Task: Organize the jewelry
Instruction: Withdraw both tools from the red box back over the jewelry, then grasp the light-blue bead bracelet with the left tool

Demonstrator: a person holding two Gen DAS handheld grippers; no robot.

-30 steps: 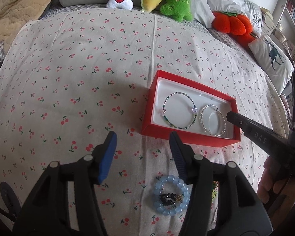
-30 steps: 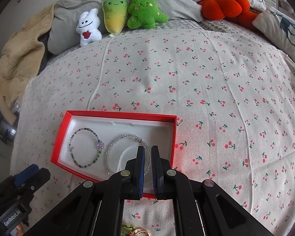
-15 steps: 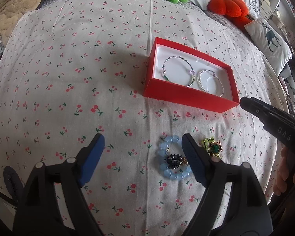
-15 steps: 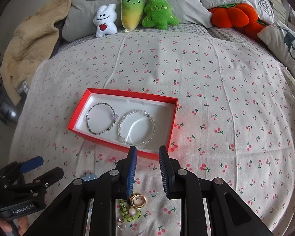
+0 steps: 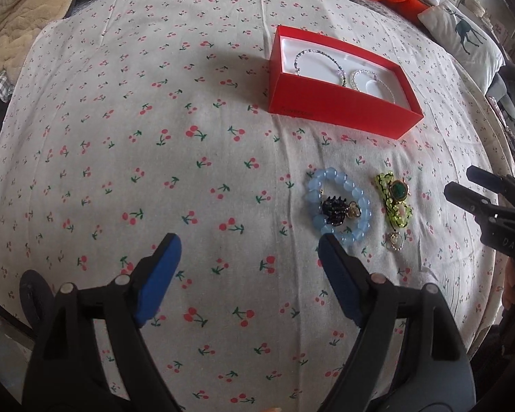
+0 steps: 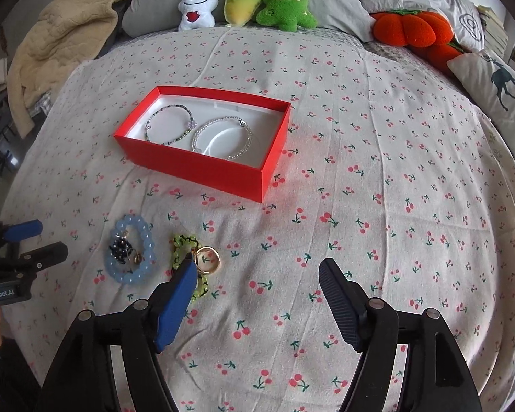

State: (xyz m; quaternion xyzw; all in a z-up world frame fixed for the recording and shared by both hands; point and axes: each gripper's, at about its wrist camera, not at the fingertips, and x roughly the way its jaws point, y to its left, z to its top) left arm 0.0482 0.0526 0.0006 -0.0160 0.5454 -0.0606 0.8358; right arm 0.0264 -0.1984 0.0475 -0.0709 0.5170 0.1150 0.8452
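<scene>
A red box (image 5: 343, 110) (image 6: 202, 168) with a white lining sits on the cherry-print bedspread and holds a dark beaded bracelet (image 6: 170, 122) and a clear beaded bracelet (image 6: 221, 137). In front of it lie a blue bead bracelet (image 5: 340, 206) (image 6: 130, 250) with a black charm inside it, and a green bead bracelet (image 5: 395, 202) (image 6: 185, 250) with a gold ring (image 6: 206, 258). My left gripper (image 5: 247, 250) is open and empty, just near the blue bracelet. My right gripper (image 6: 257, 274) is open and empty, its left finger over the green bracelet.
Plush toys (image 6: 247, 0) and grey pillows line the bed's far edge. An orange pumpkin cushion (image 6: 412, 31) and a deer pillow (image 6: 498, 79) lie at the right. A beige blanket (image 6: 61, 34) is heaped at the far left.
Both grippers have pulled back from the red box toward the near side of the bed. The right gripper has gone from shut to wide open; the left has opened wider.
</scene>
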